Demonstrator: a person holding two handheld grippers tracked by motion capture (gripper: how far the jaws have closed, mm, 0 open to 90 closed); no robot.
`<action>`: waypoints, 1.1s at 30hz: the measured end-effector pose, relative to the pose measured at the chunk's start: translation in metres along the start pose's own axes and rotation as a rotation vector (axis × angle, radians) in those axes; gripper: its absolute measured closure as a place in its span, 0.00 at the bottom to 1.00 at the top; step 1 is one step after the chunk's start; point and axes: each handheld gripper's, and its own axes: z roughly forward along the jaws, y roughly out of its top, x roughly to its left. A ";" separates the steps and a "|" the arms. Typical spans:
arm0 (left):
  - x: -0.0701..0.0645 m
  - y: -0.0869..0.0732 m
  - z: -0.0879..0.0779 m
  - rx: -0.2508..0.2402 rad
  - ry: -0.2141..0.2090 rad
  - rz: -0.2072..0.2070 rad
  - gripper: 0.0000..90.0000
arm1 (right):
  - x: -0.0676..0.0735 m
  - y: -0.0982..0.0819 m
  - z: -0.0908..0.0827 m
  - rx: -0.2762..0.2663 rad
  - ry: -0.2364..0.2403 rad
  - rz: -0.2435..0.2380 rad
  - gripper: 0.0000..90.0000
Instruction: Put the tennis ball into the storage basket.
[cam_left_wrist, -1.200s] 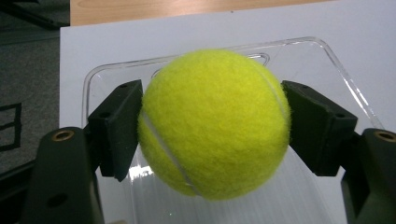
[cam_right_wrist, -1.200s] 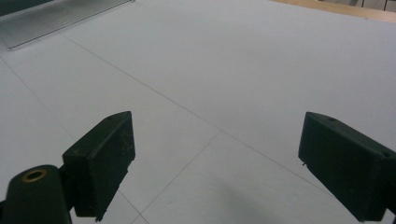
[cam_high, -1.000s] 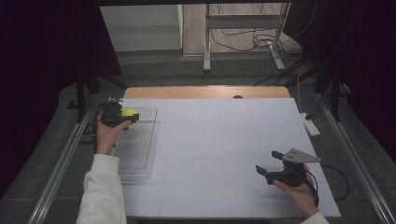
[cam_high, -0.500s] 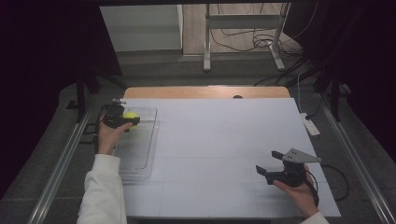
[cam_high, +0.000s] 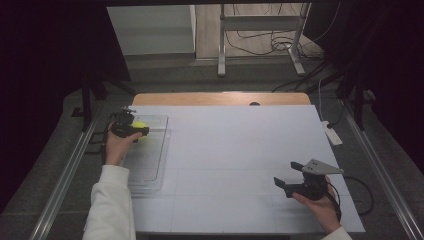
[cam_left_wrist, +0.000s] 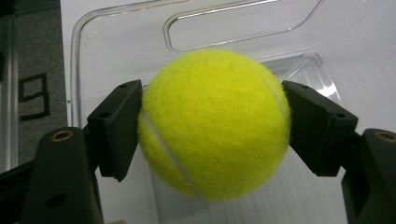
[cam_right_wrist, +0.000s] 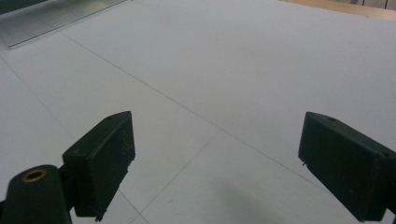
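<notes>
**A:** What did the left gripper (cam_left_wrist: 212, 126) hold?

**B:** A fuzzy yellow-green tennis ball (cam_left_wrist: 214, 123), pinched between its two black jaws, one pad pressed on each side. The ball sat above a clear, shallow plastic tray (cam_left_wrist: 112, 51) at the left side of the white table (cam_high: 235, 150).

**A:** Was the ball resting in the tray?

**B:** Hard to say. In the left gripper view the ball hid the tray floor beneath it, and in the high view the hand and gripper (cam_high: 131, 127) covered most of the ball (cam_high: 139, 125), so it may have hung just above the plastic. The tray's near end (cam_high: 145, 180) was partly hidden by a white sleeve (cam_high: 111, 205).

**A:** And the right gripper (cam_right_wrist: 215, 163)?

**B:** Its jaws were spread wide with bare white tabletop (cam_right_wrist: 243, 79) between them. It was held near the table's front right corner (cam_high: 292, 175), well apart from the tray, whose corner (cam_right_wrist: 42, 21) was cut off at that view's top left edge.
</notes>
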 end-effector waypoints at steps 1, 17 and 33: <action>-0.001 0.000 0.000 0.003 -0.008 -0.004 0.29 | 0.000 0.000 0.000 0.001 0.000 0.001 0.12; -0.007 0.000 0.010 0.060 0.030 0.048 0.29 | 0.000 0.000 0.000 -0.003 0.002 0.003 0.12; -0.010 0.001 0.006 0.025 0.027 0.048 0.19 | 0.000 0.000 0.000 -0.003 0.002 0.004 0.12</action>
